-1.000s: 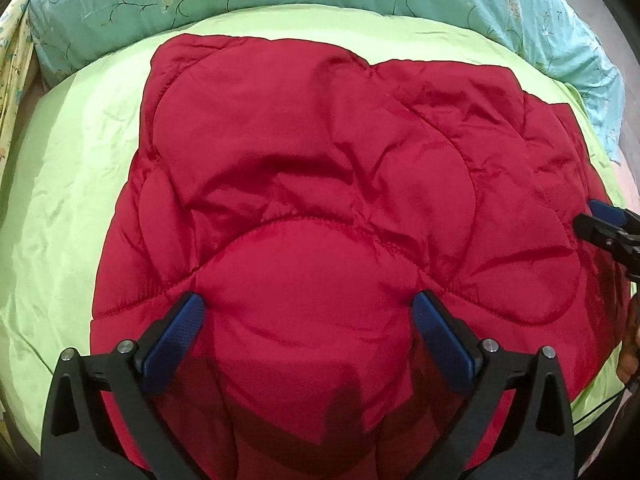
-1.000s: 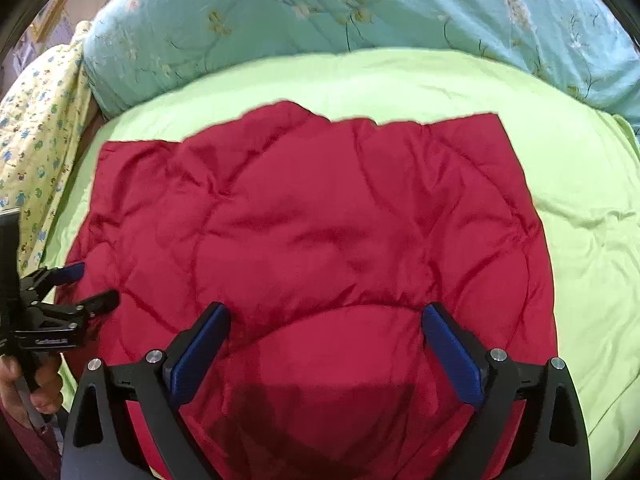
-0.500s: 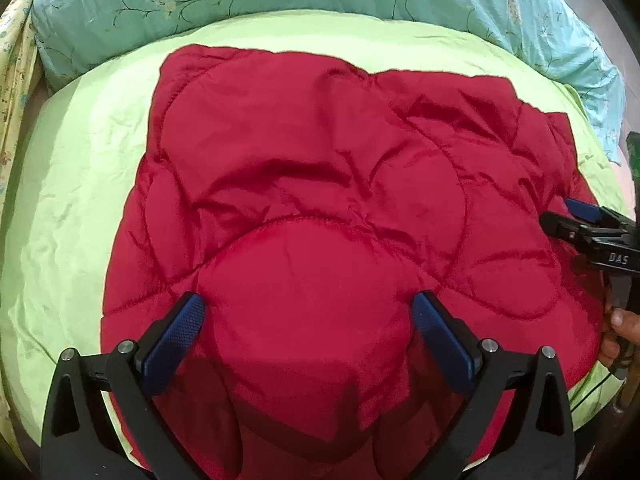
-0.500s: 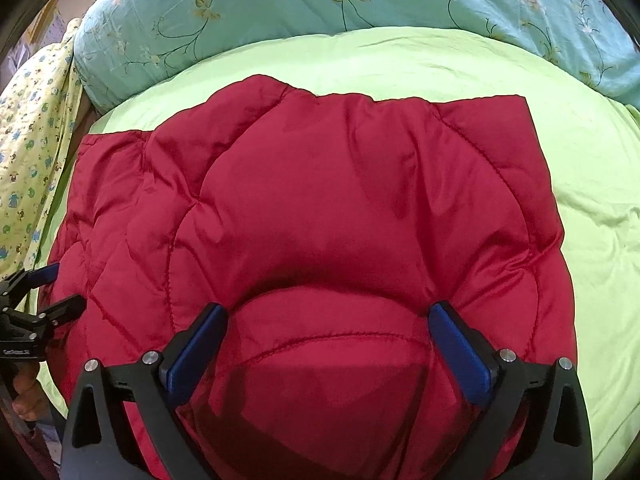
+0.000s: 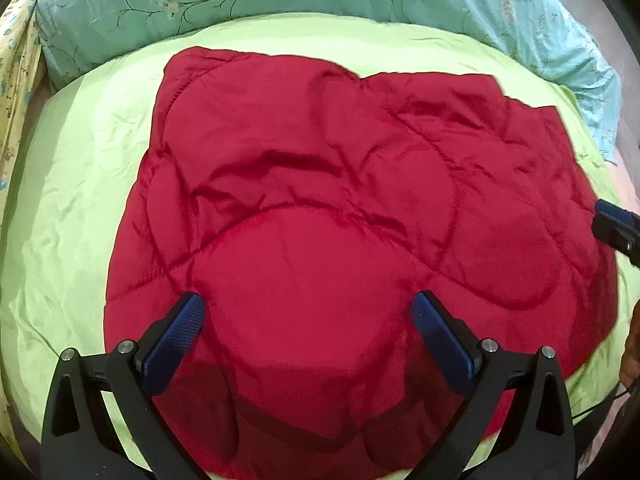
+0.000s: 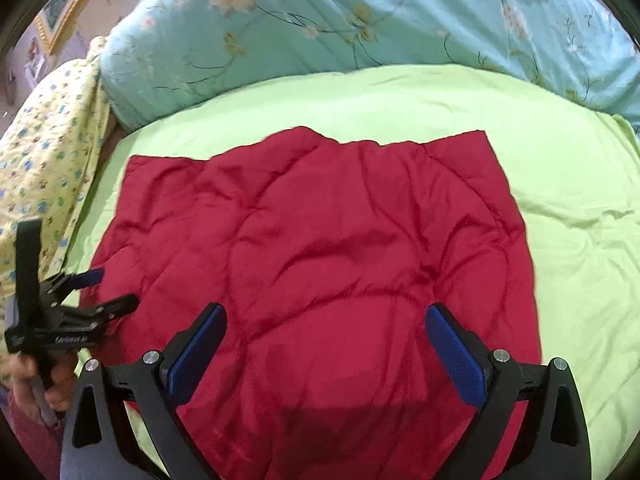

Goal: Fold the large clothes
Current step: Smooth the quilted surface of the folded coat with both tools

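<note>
Two grippers hover over one red quilted garment [image 5: 340, 216], spread on the light green sheet [image 5: 68, 216] with its near edge reaching toward the cameras. It lies roughly squared, far edge fairly straight, so it looks partly folded already; how many layers lie beneath, cannot tell.

Left gripper [image 5: 306, 320]: jaws spread wide, nothing between the blue pads [image 5: 176, 338]. It sits above the near part of the padding, aimed toward the far side. Contact with the cloth is uncertain. In the right wrist view the same tool [image 6: 94, 290] appears at the garment's left edge, jaws parted, held low by a hand [image 6: 48, 384] on its grip.

Right gripper [image 6: 324, 334]: also wide open and empty, pointing the same way over the near right portion. Its tip shows in the left wrist view at the right edge.

Judgement: both held open and level, flanking the near edge, likely to seize matching spots there.

Teal floral bedding [image 6: 360, 28] bunches along the far side; a yellow printed cloth [image 6: 52, 152] lies far left.
</note>
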Action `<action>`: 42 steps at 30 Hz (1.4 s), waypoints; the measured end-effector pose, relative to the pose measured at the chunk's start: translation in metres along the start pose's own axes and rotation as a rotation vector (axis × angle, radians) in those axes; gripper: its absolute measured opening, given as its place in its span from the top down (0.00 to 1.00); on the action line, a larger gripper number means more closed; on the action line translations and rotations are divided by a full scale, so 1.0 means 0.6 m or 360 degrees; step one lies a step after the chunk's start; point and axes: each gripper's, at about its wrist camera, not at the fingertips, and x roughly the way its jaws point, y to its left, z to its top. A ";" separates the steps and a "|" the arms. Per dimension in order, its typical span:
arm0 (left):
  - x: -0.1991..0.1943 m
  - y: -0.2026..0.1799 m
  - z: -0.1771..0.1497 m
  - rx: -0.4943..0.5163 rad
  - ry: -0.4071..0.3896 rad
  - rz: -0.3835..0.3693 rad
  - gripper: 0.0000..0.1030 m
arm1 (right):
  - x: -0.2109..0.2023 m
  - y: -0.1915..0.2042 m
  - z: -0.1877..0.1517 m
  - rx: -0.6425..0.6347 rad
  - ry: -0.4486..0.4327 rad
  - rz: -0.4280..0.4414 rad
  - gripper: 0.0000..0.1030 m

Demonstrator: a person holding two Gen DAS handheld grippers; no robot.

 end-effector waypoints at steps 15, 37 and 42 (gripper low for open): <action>0.000 -0.016 -0.069 0.0019 -0.0005 -0.0039 0.00 | 0.049 0.025 -0.082 -0.0113 0.0147 -0.0115 0.00; 0.014 0.000 -0.069 -0.0052 -0.0045 0.0009 0.00 | 0.067 0.036 -0.076 -0.0053 0.0059 -0.0221 0.00; 0.015 0.004 -0.066 -0.0058 -0.0035 -0.0002 0.00 | 0.026 0.035 -0.076 -0.0032 0.0019 -0.0186 0.04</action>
